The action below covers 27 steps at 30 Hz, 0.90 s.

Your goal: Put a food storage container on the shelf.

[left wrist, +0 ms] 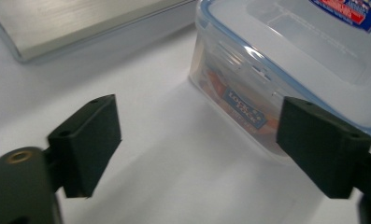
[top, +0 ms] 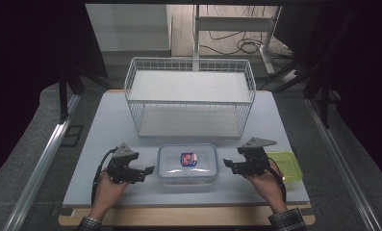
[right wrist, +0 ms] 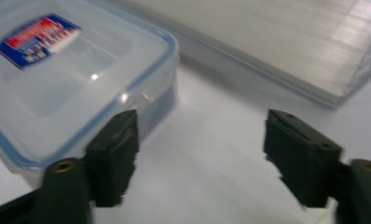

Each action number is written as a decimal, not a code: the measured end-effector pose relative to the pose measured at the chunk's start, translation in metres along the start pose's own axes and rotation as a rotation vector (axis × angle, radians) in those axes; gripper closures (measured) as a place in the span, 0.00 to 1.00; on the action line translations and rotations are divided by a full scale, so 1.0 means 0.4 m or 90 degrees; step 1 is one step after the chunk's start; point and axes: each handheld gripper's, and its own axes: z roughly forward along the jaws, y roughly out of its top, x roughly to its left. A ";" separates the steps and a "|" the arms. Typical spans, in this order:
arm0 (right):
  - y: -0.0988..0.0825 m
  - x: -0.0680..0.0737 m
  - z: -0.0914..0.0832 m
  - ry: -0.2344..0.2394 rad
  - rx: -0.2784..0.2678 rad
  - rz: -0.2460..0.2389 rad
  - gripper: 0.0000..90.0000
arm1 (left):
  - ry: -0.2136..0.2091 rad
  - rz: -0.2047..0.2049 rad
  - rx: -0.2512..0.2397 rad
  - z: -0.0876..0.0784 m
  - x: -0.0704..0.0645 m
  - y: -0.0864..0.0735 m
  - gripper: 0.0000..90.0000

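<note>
Lidded container [top: 187, 165] on table between left tool [top: 150, 170] and right tool [top: 227, 165], both agape.

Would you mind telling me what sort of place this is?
Probably a lab recording bench: a bare white table, dark curtains around it, and loose cables on the floor behind.

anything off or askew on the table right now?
Nothing stands out. The clear lidded container sits flat and square in front of the wire rack, lid on. The yellow-green tray lies flat at the right. Left gripper and right gripper flank the container, open.
</note>
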 end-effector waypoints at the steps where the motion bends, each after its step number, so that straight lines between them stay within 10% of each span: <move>1: 0.002 0.002 0.001 0.005 -0.005 -0.001 0.22 | 0.002 0.005 -0.002 0.001 -0.001 0.000 0.14; 10: 0.017 0.029 0.016 0.053 -0.016 0.004 0.12 | -0.039 -0.009 -0.032 -0.011 -0.008 0.029 0.16; 21: 0.042 0.082 0.058 0.097 0.025 -0.019 0.04 | -0.083 -0.006 0.028 0.046 -0.045 0.085 0.08; 27: 0.048 0.077 0.098 0.139 0.054 0.026 0.03 | -0.131 -0.017 0.046 0.086 -0.048 0.100 0.03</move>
